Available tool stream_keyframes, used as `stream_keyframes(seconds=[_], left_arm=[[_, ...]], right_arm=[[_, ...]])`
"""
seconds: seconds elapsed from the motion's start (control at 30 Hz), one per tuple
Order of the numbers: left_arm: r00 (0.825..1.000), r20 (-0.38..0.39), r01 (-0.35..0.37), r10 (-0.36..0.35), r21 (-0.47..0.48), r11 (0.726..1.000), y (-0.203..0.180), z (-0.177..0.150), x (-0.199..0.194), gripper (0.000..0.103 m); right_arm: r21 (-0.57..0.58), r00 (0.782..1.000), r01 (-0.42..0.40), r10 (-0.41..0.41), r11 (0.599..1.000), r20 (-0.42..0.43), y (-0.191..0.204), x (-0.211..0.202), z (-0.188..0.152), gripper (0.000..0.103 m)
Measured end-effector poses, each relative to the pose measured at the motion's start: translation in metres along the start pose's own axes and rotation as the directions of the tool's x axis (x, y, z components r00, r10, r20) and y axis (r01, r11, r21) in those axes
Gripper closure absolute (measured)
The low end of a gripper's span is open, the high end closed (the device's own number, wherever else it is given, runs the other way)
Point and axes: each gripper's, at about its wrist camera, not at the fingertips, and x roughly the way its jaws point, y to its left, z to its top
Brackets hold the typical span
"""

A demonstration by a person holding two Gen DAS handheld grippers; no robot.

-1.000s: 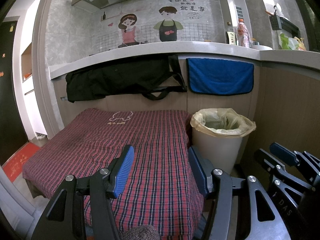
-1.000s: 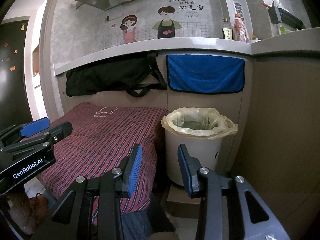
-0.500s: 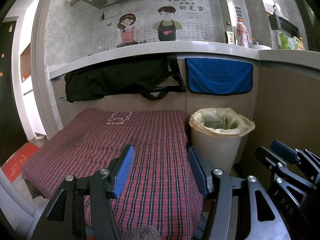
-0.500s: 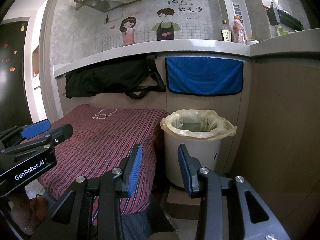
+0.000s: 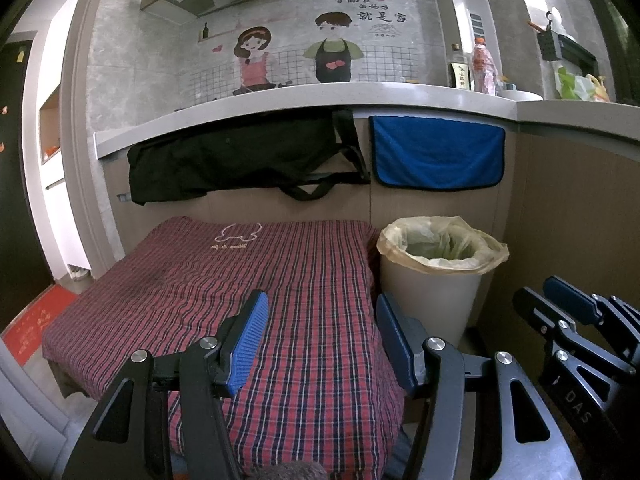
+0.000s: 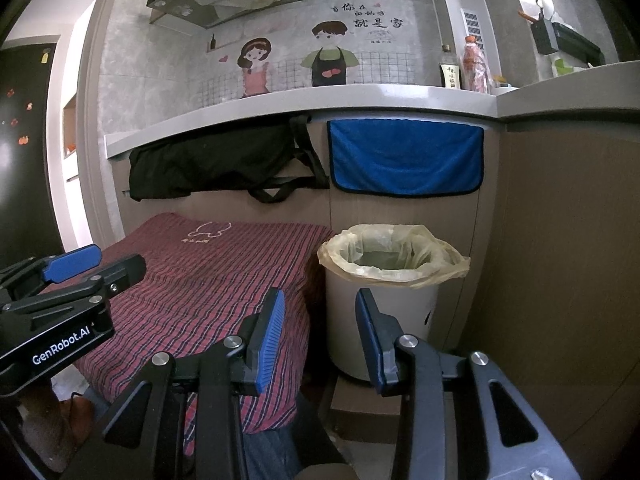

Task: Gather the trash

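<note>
Beside the plaid-covered table (image 5: pixel 224 280), 2 empty grippers, left gripper (image 5: pixel 320 330) and right gripper (image 6: pixel 320 330), jaws apart; no trash visible, so scan before approaching lined bin (image 6: pixel 384 296).

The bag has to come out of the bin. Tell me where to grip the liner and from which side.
Grip the liner at the loose, crumpled overhang folded over the bin rim, on the near side facing the right claw. Come from the front and slightly above: panels stand close behind and right of the bin, and the plaid-covered table crowds the other side.
</note>
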Motion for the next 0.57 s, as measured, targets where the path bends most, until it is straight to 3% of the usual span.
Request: stream_keyframes(seconds=[0.57], left_arm=[[1.000,0.000,0.004,-0.004,0.002,1.000,0.0036,0.0003,-0.0013,0.046]], right_arm=[[0.006,1.000,-0.001,0.001,1.000,-0.005,0.0018,-0.0008,0.0013,0.068]])
